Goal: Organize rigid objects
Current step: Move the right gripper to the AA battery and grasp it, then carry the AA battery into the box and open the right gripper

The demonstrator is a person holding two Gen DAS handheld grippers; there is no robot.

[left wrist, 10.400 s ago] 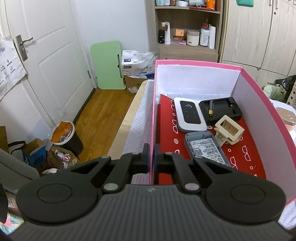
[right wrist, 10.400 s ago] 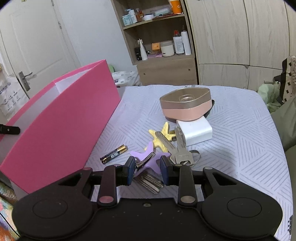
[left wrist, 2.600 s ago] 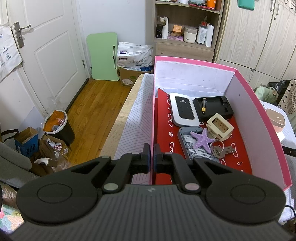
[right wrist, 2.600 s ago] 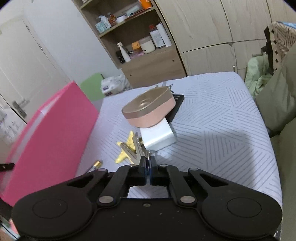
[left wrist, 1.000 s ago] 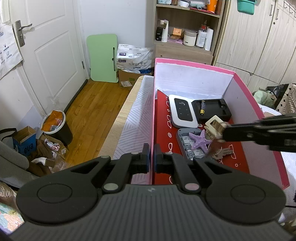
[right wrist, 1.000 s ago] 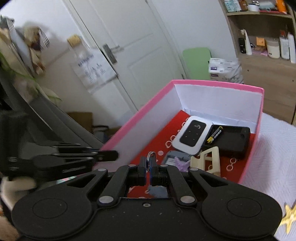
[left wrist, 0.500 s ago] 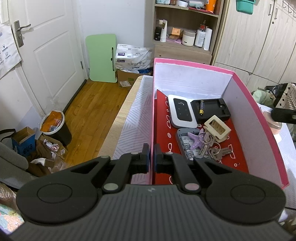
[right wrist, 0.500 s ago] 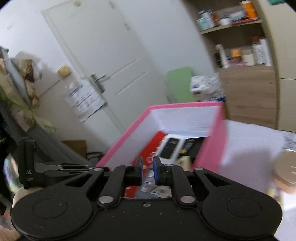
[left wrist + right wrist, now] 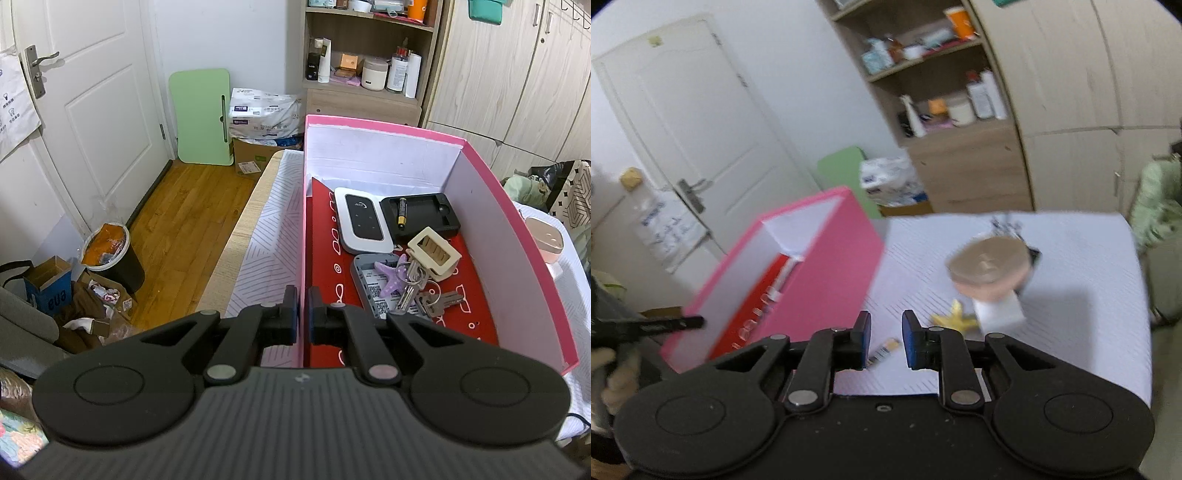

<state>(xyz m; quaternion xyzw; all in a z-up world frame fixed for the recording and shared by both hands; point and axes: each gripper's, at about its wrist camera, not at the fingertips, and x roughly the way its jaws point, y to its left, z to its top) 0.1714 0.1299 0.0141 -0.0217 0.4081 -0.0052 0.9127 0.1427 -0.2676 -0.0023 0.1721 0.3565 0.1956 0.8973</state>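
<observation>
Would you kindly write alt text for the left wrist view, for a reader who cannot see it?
The left gripper is shut on the near wall of an open pink box. Inside the box, on its red floor, lie a white router, a black tray holding a battery, a beige clip, a purple starfish and keys.

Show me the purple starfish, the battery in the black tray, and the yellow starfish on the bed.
purple starfish (image 9: 388, 277), left wrist view, on its centre.
battery (image 9: 402, 211), left wrist view, mid-body, lying in the black tray (image 9: 441, 218).
yellow starfish (image 9: 955, 318), right wrist view, blurred, on its middle.
</observation>
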